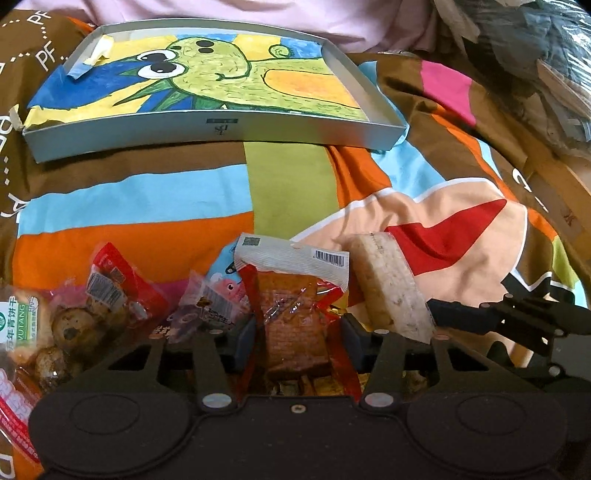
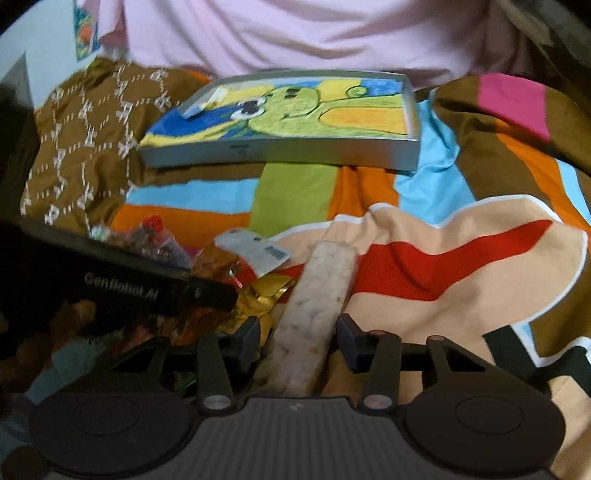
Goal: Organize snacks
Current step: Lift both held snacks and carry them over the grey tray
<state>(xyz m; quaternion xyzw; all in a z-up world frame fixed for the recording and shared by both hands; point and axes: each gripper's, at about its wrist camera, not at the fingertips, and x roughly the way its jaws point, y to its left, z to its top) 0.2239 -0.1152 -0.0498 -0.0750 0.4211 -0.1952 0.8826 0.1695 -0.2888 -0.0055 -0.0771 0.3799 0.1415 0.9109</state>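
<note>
My left gripper [image 1: 299, 332] is shut on a clear and red packet with a brown slab inside [image 1: 291, 317]; both pads touch its wrapper. Right beside it leans a pale puffed-rice bar [image 1: 391, 288]. In the right wrist view that rice bar [image 2: 317, 295] stands between the fingers of my right gripper [image 2: 299, 336], with a thin gap on each side, so the jaws are open around it. A shallow grey box [image 1: 221, 129] lined with a green cartoon drawing lies farther back on the bedspread, with nothing in it.
More snacks lie heaped at the left: a red packet [image 1: 118, 280], a pink one [image 1: 221, 295], a bag of brown balls [image 1: 66, 332], a gold wrapper [image 2: 258, 295]. All rest on a colourful rumpled bedspread [image 1: 184, 206]. A person in a pink top [image 2: 295, 33] sits behind the box.
</note>
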